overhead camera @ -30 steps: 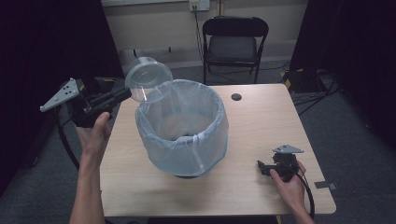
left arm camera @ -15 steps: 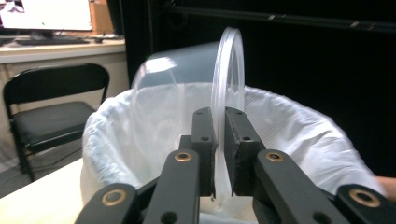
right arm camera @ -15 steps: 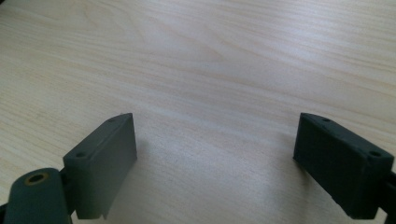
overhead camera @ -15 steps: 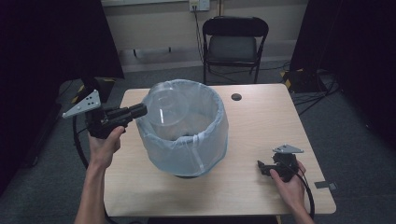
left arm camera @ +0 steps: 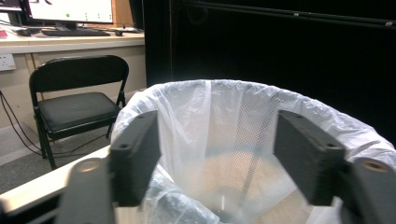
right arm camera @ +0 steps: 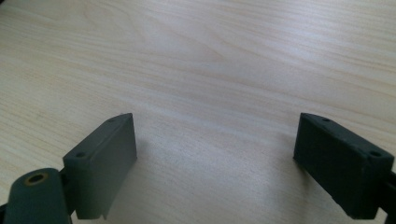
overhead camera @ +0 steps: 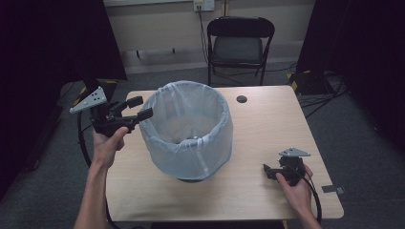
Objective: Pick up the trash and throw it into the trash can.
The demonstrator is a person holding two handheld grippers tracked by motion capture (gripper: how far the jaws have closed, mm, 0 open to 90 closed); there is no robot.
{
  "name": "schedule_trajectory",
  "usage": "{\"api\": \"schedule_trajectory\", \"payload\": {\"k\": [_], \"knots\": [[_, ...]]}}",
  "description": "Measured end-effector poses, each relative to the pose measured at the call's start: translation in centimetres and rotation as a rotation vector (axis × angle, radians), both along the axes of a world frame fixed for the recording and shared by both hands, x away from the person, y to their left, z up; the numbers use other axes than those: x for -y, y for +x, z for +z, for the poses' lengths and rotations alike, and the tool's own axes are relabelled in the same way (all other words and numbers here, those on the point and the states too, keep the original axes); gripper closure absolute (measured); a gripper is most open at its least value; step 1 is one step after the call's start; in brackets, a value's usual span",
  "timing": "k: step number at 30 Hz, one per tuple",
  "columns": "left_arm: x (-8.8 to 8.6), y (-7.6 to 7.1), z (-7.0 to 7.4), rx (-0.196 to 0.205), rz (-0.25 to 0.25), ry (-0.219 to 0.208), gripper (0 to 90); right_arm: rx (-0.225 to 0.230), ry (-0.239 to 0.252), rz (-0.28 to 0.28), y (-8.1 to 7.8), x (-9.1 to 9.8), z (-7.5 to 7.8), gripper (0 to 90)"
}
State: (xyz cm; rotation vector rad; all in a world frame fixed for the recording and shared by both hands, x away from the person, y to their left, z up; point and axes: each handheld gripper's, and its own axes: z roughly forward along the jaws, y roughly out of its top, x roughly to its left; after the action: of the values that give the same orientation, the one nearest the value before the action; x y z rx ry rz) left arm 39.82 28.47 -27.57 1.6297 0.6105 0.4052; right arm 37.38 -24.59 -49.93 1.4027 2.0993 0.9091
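The landmark is the bin (overhead camera: 190,133), a round mesh basket lined with a pale bag, standing near the middle of the wooden table (overhead camera: 267,129).

Nearest the person, right of the bin and well apart from it, the right gripper (overhead camera: 268,171) rests low at the table's front edge, held in the right hand (overhead camera: 296,188). In the right gripper view its jaws are spread wide with nothing between them, only bare wood grain below.

Left of the bin, the left hand (overhead camera: 109,143) holds the left gripper (overhead camera: 141,108) raised, level with the rim. Its tips reach just beside the bag's folded edge on the left side; whether they touch it cannot be told. In the left gripper view the jaws stand spread apart and empty, framing the bin's open mouth (left arm camera: 243,154). Down inside, the bottom shows something small and clear, too blurred to name.

Behind the bin, a small dark disc (overhead camera: 241,99) sits on the table near its far edge. Beyond the table, behind the bin and a little right, a black folding chair (overhead camera: 239,45) stands on the floor against the wall.
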Motion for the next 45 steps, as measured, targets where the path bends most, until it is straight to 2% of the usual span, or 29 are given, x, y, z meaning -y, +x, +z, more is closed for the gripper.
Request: {"api": "schedule_trajectory", "payload": {"k": [2,3,7,10,14,16,20,24,30,32,33,35,36,39,40,41,45], "knots": [[-0.1,-0.2,0.1,0.020,0.011,0.016,26.4,0.000,0.000,-0.001,0.0,0.0,0.0,12.0],[-0.4,-0.3,0.1,0.018,0.025,0.013,21.3,0.000,-0.001,-0.001,0.0,0.0,0.0,11.9],[-0.9,-0.6,0.2,0.008,0.064,0.016,14.8,0.000,0.000,-0.001,0.0,0.0,0.0,12.0],[-1.6,-1.1,0.2,0.005,0.120,0.041,15.4,0.000,0.000,-0.001,0.0,0.0,0.0,11.9],[-2.9,-2.2,-0.5,0.023,0.164,0.055,15.3,0.000,0.000,-0.001,0.0,0.0,0.0,12.0],[-3.2,-2.4,-0.6,0.024,0.167,0.061,15.3,0.000,0.000,-0.001,0.0,0.0,0.0,12.0],[-3.9,-3.1,-1.3,0.007,0.219,0.110,15.5,0.000,0.000,-0.001,0.0,0.0,0.0,12.0],[-4.6,-3.6,-2.3,-0.013,0.251,0.117,15.5,0.000,0.000,-0.001,0.0,0.0,0.0,12.0],[-5.0,-4.1,-4.3,-0.036,0.299,0.161,15.5,0.000,-0.001,-0.001,0.0,0.0,0.0,12.0],[-5.1,-4.4,-5.5,-0.042,0.325,0.182,15.7,0.000,0.000,-0.001,0.0,0.0,0.0,12.0],[-5.1,-4.4,-5.5,-0.042,0.325,0.182,15.8,0.000,0.000,-0.001,0.0,0.0,0.0,12.0],[-5.1,-4.6,-7.0,-0.066,0.329,0.189,15.9,0.000,0.000,-0.001,0.0,0.0,0.0,12.0],[-5.1,-4.6,-7.0,-0.066,0.329,0.189,15.8,0.000,0.000,-0.001,0.0,0.0,0.0,12.0],[-5.0,-4.9,-8.5,-0.086,0.334,0.208,15.8,0.000,0.000,-0.001,0.0,0.0,0.0,12.0],[-4.9,-5.1,-9.1,-0.079,0.346,0.212,15.8,0.000,0.000,-0.001,0.0,0.0,0.0,12.0],[-4.8,-5.4,-10.1,-0.090,0.351,0.204,15.8,0.000,0.000,-0.001,0.0,0.0,0.0,11.9],[-4.8,-5.6,-11.7,-0.127,0.370,0.238,15.9,0.000,0.000,-0.001,0.0,0.0,0.0,12.0]]}}
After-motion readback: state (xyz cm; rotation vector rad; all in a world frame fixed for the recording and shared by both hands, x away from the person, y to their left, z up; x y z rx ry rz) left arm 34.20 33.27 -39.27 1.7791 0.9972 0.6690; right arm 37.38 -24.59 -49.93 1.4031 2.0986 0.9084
